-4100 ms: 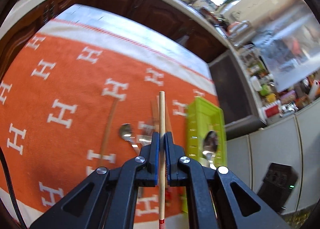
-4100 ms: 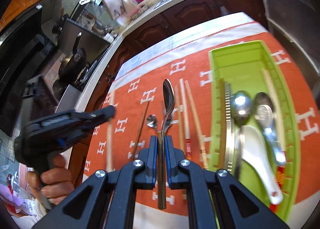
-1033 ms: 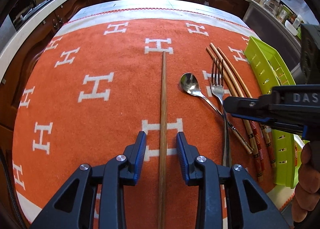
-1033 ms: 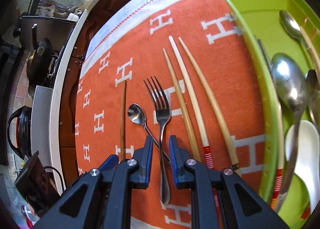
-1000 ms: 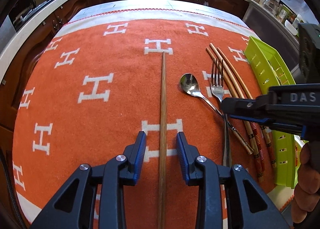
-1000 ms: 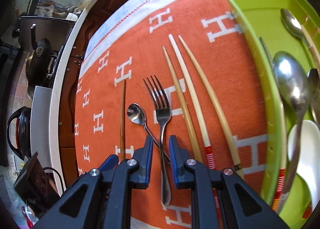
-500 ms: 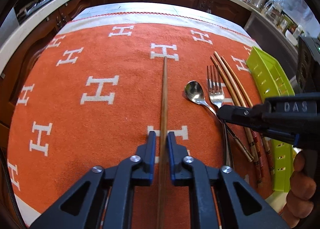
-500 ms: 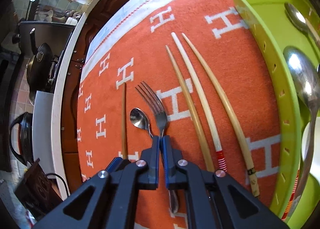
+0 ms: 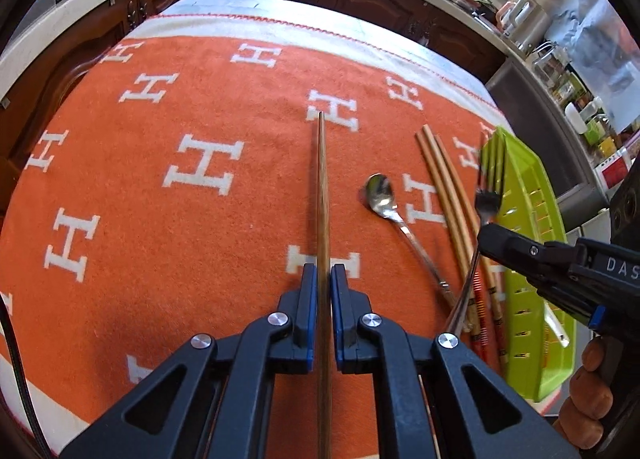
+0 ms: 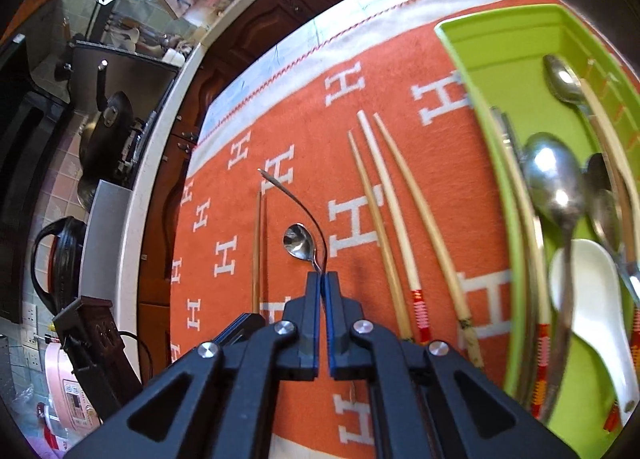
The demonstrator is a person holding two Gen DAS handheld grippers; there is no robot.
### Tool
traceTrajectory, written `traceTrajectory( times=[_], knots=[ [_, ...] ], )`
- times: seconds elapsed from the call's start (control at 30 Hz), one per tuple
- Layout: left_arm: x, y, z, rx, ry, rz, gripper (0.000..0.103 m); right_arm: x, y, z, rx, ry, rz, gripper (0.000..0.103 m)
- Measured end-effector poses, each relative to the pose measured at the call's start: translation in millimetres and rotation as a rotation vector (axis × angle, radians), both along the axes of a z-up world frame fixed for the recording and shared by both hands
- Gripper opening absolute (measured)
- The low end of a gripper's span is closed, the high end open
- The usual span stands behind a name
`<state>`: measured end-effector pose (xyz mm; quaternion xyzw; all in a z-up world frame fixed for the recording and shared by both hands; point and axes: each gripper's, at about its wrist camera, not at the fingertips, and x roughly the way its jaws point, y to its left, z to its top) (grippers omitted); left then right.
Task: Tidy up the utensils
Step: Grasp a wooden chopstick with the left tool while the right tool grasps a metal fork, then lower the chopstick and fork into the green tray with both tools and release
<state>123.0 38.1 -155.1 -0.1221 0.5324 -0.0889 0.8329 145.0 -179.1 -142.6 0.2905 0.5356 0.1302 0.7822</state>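
Left gripper (image 9: 324,271) pinches brown chopstick (image 9: 321,187) lying mid-blanket (image 9: 160,243); bare cloth leftward to edge. Right gripper (image 10: 322,279) clamps fork (image 10: 298,201), raised. Teaspoon (image 9: 382,195), three chopsticks (image 10: 384,199) crowd before green tray (image 10: 500,39).

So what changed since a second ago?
Both grippers closed: the left gripper on the dark wooden chopstick, the right gripper on the silver metal fork, whose head has lifted off the orange blanket. The small steel spoon and pale chopsticks stayed.
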Motion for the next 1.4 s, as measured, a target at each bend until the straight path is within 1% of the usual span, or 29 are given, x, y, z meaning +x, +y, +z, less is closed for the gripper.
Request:
traceTrajectory(
  times=[0.2, 0.4, 0.57, 0.7, 0.77, 0.93, 1.03, 1.1, 1.2, 1.3, 1.4],
  knots=[
    [-9.0, -17.4, 29.7, -0.033, -0.038, -0.033, 0.004, -17.4, -28.6, 18.2, 0.036, -0.036, -0.038, 0.002],
    [-18.5, -45.1, 64.8, -0.041, -0.099, -0.084, 0.004, -43.6, -61.4, 54.6, 0.067, -0.138, -0.07, 0.002],
    [-25.2, -75.4, 91.4, -0.05, -0.145, -0.139, 0.004, -67.6, -84.8, 83.1, 0.065, -0.211, -0.091, 0.002],
    [-24.9, -106.6, 104.7, -0.059, -0.16, -0.189, 0.004, -87.3, -103.9, 96.2, 0.055, -0.24, -0.11, 0.002],
    [-24.3, -121.4, 108.1, -0.064, -0.164, -0.204, 0.004, -96.1, -113.9, 99.2, 0.048, -0.238, -0.12, 0.002],
    [-16.5, -158.4, 109.5, -0.103, -0.15, -0.231, 0.004, -109.3, -132.0, 99.3, 0.022, -0.193, -0.138, 0.002],
    [-12.7, -177.2, 104.6, -0.125, -0.137, -0.243, 0.004, -113.0, -140.6, 96.0, 0.0, -0.165, -0.143, 0.002],
    [-9.7, -185.3, 96.9, -0.134, -0.119, -0.247, 0.004, -112.5, -144.1, 90.5, -0.011, -0.139, -0.143, 0.002],
    [-4.0, -195.5, 78.3, -0.123, -0.082, -0.248, 0.004, -106.2, -147.7, 75.8, -0.002, -0.086, -0.142, 0.002],
    [1.8, -200.5, 61.3, -0.108, -0.053, -0.249, 0.005, -94.3, -148.0, 58.9, -0.005, -0.036, -0.145, 0.002],
    [6.1, -202.4, 50.8, -0.11, -0.035, -0.26, 0.005, -81.6, -148.0, 45.7, -0.015, 0.0, -0.148, 0.002]
  ],
)
